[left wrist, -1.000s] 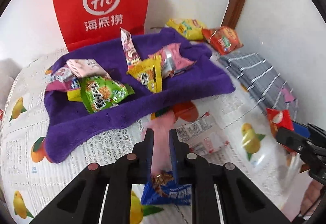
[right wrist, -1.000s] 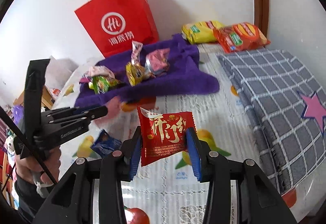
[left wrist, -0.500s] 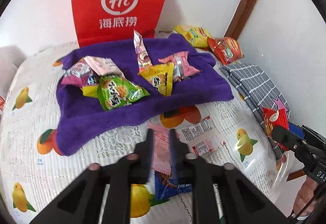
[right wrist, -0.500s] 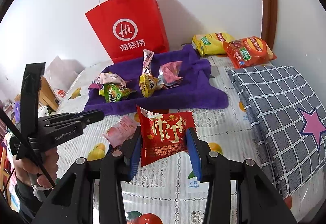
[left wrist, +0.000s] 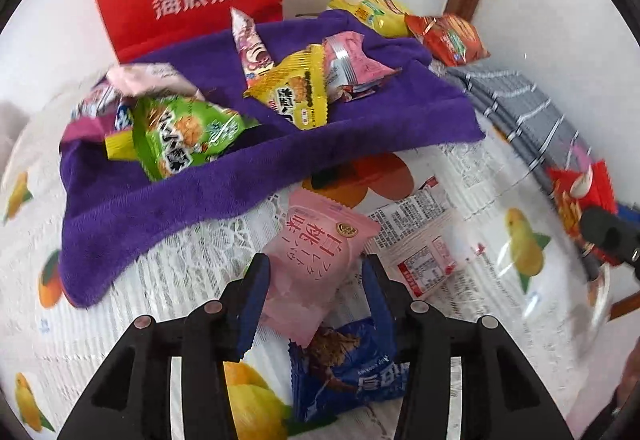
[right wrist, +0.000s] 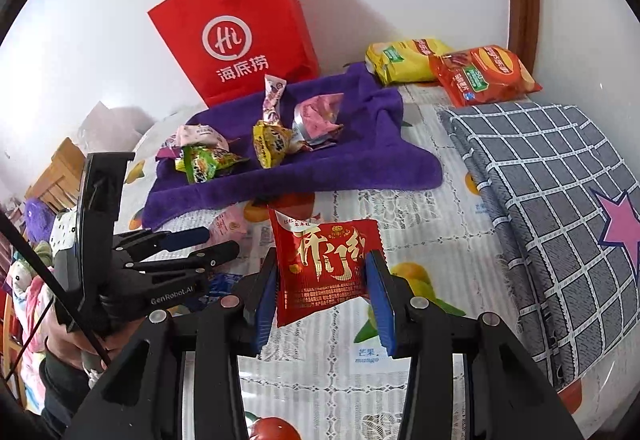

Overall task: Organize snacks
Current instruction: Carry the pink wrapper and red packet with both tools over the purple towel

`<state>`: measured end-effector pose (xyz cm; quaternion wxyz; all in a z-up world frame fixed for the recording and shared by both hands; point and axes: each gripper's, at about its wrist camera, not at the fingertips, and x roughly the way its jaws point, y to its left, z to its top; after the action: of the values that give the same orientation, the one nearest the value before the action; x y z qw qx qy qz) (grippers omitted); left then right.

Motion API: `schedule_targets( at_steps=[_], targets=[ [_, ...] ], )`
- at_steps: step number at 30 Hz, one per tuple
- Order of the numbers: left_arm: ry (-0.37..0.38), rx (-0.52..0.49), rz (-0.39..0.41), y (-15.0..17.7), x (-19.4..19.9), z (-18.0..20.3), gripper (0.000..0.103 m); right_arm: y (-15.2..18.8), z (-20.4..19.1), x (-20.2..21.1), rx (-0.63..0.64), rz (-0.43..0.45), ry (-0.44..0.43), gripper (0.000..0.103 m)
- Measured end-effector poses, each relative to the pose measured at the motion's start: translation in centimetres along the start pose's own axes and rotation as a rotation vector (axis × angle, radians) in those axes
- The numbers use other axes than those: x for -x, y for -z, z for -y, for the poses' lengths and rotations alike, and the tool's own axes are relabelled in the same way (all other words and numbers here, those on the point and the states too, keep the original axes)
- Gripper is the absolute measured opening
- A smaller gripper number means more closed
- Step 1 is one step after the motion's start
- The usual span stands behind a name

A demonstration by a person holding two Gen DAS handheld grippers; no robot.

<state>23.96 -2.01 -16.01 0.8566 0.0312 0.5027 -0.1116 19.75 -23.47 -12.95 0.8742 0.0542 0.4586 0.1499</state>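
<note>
Left gripper (left wrist: 316, 288) jaws just opened, freeing glossy pink packet (left wrist: 316, 264).

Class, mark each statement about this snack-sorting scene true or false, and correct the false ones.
1. The right gripper clamps a red snack packet. True.
2. The left gripper is shut tight on the pink peach packet. False: its jaws have just been opening, and the packet lies loose between them.
3. A green snack packet lies on the purple towel. True.
4. The red paper bag lies flat on the towel. False: it stands upright behind it, against the wall.
</note>
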Motion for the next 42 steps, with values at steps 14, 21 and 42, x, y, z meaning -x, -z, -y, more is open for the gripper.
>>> schedule_targets(
  at_steps=[14,21,42],
  targets=[
    [-0.041,-0.016,0.027,0.3,0.2,-0.4,0.033,-0.4,-0.9,-0.8,0.021,-0.016,0.008,0.042],
    [-0.014,0.011,0.045,0.9,2.0,-1.0,0.031,-1.0,-2.1,0.1,0.036,0.001,0.006,0.042],
    [-0.012,0.096,0.199,-5.7,10.6,-3.6,0.031,-8.7,-3.8,3.5,0.029,0.092,0.010,0.042]
  ],
)
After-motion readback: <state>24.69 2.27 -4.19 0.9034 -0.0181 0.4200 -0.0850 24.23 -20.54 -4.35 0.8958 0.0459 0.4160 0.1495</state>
